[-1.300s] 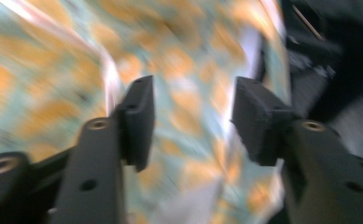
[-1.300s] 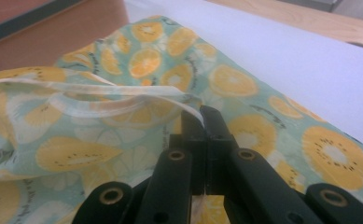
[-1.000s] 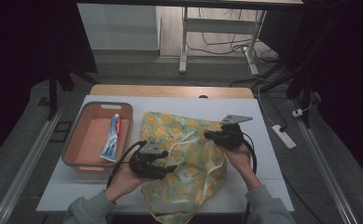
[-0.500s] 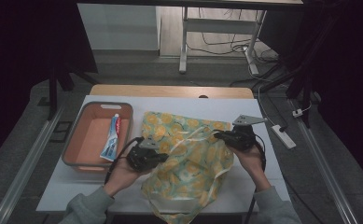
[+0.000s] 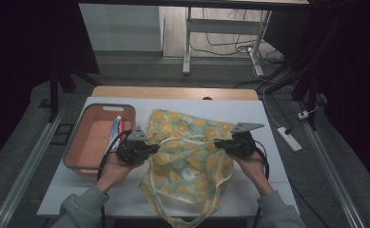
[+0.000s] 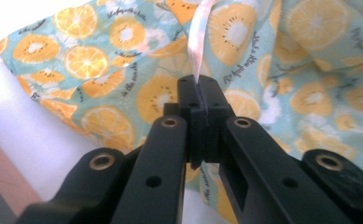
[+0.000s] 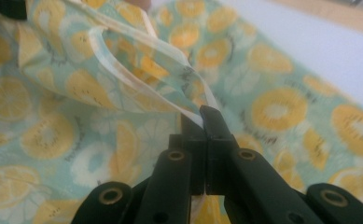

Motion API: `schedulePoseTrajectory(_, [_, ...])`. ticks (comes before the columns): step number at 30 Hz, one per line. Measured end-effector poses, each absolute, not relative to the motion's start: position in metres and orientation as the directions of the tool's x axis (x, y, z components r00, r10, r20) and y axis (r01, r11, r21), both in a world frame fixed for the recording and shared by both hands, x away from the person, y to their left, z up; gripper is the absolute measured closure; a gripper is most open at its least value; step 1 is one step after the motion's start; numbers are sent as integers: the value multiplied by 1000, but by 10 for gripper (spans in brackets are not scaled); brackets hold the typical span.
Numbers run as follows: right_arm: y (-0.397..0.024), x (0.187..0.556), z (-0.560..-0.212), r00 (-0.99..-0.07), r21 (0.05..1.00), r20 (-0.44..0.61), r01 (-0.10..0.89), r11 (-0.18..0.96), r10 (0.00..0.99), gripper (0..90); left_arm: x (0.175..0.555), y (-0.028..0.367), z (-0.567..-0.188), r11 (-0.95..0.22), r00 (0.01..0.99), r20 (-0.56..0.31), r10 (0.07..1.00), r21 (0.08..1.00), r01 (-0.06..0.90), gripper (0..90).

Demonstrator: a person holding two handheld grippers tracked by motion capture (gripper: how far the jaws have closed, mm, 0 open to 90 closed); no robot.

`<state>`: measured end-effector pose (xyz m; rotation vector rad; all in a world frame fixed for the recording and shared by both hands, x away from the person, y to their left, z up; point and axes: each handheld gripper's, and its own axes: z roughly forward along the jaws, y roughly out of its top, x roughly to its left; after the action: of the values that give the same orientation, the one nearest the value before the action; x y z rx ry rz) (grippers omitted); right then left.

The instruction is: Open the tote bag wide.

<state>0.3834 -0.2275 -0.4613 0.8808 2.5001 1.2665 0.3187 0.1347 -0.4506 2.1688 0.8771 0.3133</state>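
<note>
Nearest the front edge of the worktop [image 5: 268,118], two grey sleeves come in from below, each hand wrapped around a black tool with its wrist held roughly level and the jaws aimed inward toward the other. The left tongs [image 5: 150,149] sit in the person's left hand [image 5: 113,168], just beside the orange tray; their jaws have just been closing and now stand pressed together on a pale ribbon strap [image 6: 198,42] of the fruit-print bag [image 5: 189,156]. The right tongs [image 5: 222,144], carried by the right hand [image 5: 251,164] with a grey three-cornered plate riding on top, are likewise clamped tight on the bag's strap. Between the two, the strap runs as a thin pale line across the cloth. The bag lies in the middle of the worktop, soft and rumpled, mint green with yellow and orange citrus and kiwi slices, one loose ribbon trailing over the near edge. From the high view the grips are too small to judge; the left gripper view shows the ribbon rising straight from the closed jaw tips, and small dark script printed among the fruit. The right gripper view shows the strap looping away from the pinched tips over a raised fold of the cloth. Farther left, the tray [image 5: 78,152] holds a toothpaste tube [image 5: 116,130] along its right wall. Beyond the worktop's far wooden strip, a power strip [image 5: 288,138] lies on the floor.
</note>
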Motion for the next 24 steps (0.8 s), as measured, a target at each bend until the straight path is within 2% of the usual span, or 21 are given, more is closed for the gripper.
schedulePoseTrajectory(7, [-221,388,-478,-803,755,105,448,479,586,891,333,136,-459,-469,698,-56,714,701,537,881])
schedulePoseTrajectory(18, [-221,385,-472,-816,785,112,423,453,567,890,343,131,-464,-469,696,-79,714,685,558,837])
schedulePoseTrajectory(21, [-222,385,-470,-813,792,119,424,439,570,890,343,134,-463,-452,705,-99,702,703,549,724])
schedulePoseTrajectory(24, [-222,385,-468,-816,798,119,418,435,566,891,340,139,-458,-408,711,-130,691,741,533,540])
